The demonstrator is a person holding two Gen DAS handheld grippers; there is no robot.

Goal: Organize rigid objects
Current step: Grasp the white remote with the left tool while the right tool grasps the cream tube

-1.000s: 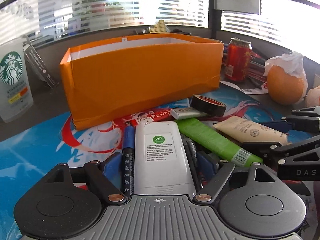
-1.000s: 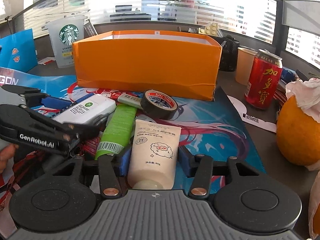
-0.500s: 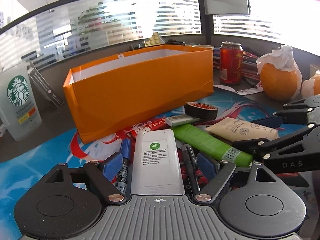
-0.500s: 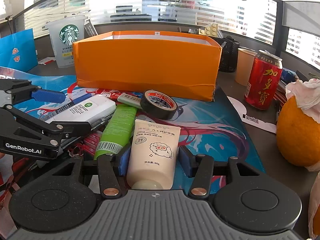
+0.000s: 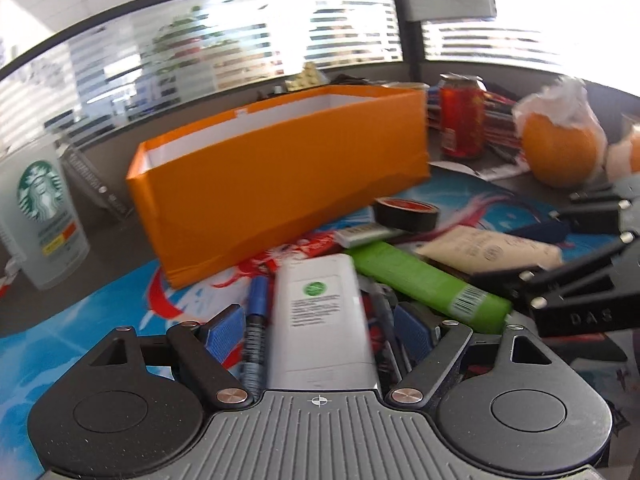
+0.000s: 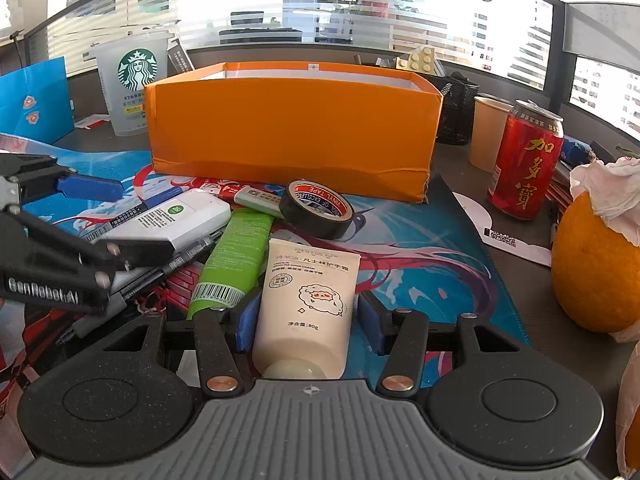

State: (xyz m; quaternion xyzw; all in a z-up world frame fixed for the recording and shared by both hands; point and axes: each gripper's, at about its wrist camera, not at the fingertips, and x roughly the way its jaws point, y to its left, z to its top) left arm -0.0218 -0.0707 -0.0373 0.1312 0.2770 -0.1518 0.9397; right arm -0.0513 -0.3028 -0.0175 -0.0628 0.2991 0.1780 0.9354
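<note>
My left gripper [image 5: 320, 332] stands open around a white remote [image 5: 320, 320] and a blue marker [image 5: 256, 312], with gaps beside both pads. My right gripper [image 6: 308, 320] straddles a cream hand-cream tube [image 6: 308, 288]; a gap shows at its right pad, so it is open. A green tube [image 6: 238, 248], a black tape roll [image 6: 316, 208] and a small silver stick [image 6: 256, 198] lie in the same pile. Behind the pile stands the orange box [image 6: 292, 136], open at the top. The left gripper [image 6: 144, 218] shows at the left of the right wrist view.
A Starbucks cup [image 6: 132, 84] stands left of the box. A red can [image 6: 528, 160], a paper cup [image 6: 488, 132] and a black mesh holder [image 6: 456, 112] stand to the right. An orange fruit under tissue [image 6: 592, 272] sits at the far right.
The left wrist view has rolled, so the box and pile now tilt. In the right wrist view the left gripper's fingers sit a little higher. The right gripper has not moved.
</note>
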